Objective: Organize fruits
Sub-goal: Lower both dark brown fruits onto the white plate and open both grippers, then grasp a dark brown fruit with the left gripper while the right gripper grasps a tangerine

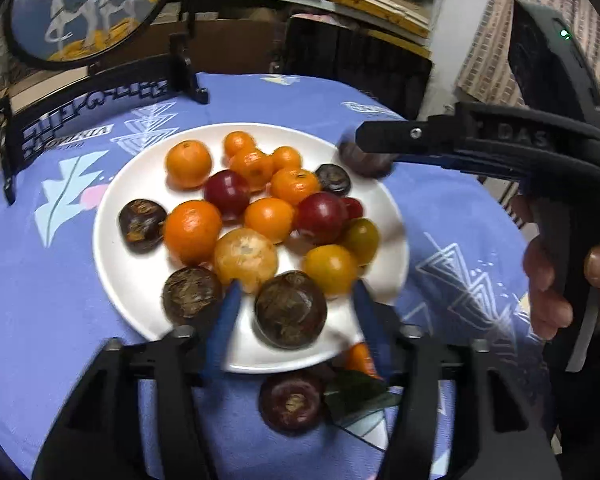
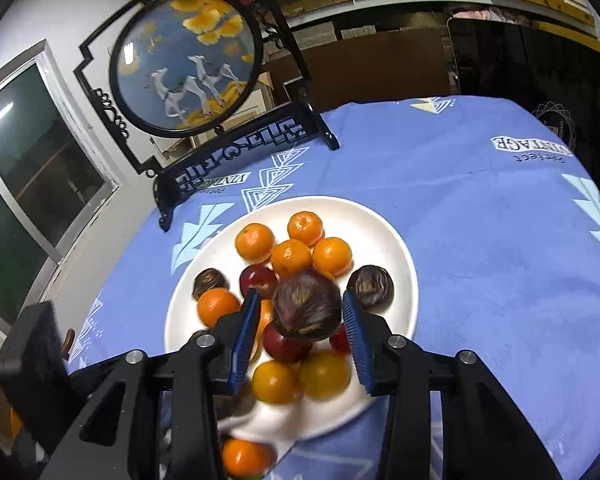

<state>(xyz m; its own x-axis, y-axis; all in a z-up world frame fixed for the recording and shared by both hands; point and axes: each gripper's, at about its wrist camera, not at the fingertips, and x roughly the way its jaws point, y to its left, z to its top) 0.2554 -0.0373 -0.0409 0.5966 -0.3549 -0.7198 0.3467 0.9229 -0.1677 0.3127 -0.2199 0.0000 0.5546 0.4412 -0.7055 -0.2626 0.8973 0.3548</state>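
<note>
Meanwhile, your left gripper point(image 1: 296, 300) hovered with its blue fingers point(image 1: 224, 320) spread apart over the near edge of the white plate point(image 1: 132, 272), gripping nothing; a dark brown fruit point(image 1: 290, 310) lay on the plate between them, untouched. Your right gripper point(image 2: 300, 312) framed a purple-brown fruit point(image 2: 307, 306) with gaps at both pads, so I cannot tell whether it gripped. Round fruit showed no long axis. Oranges point(image 2: 292, 258) clustered at the plate's far side.

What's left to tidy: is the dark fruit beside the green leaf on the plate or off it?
Off. The dark fruit lies on the blue tablecloth beside the green leaf, outside the white plate.
</note>
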